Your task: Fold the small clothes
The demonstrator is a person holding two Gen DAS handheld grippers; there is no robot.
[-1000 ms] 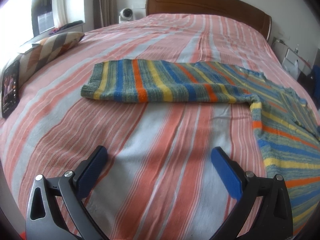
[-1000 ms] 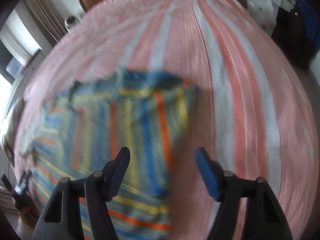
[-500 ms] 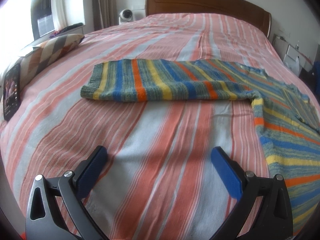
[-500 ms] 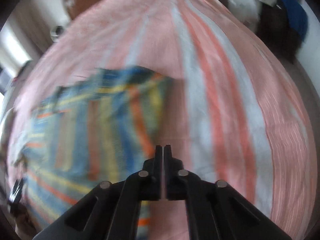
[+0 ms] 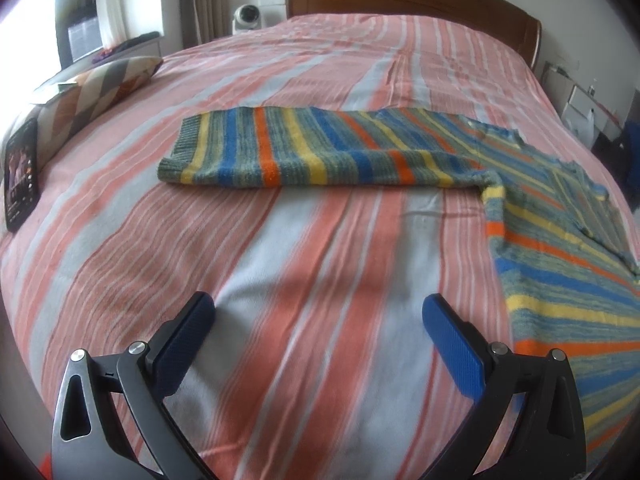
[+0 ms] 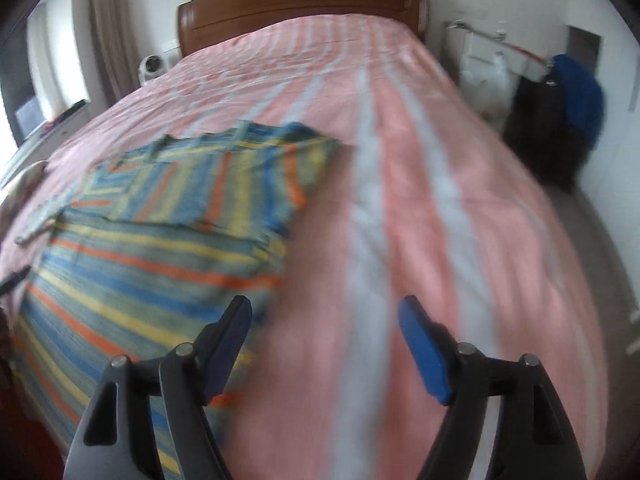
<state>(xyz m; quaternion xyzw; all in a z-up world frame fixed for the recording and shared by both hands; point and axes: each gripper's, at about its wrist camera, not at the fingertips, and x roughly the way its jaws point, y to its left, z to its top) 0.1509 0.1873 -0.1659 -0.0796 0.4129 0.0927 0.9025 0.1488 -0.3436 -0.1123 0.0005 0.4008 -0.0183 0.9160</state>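
1. Sweater (image 5: 320,152), striped, lies flat on the bedspread (image 5: 304,264). One sleeve is stretched out ahead of the left gripper (image 5: 318,344), and the body runs off past its right finger.
2. From the right gripper (image 6: 326,346) the other sleeve looks already folded across the body, ahead and to the left; the view is blurred.
3. My read is that we're between folds, one sleeve in and one to go.
4. Left gripper is spread wide over bare bedspread with nothing between its fingers. The right jaws are opening, also empty.
5. Next call: the left gripper reaches forward to that sleeve's cuff, pinches it and carries it across the body.
6. Half a second ago the right fingers were pressed together; now they're apart, and the sweater sits further left in its view. The left view matches.
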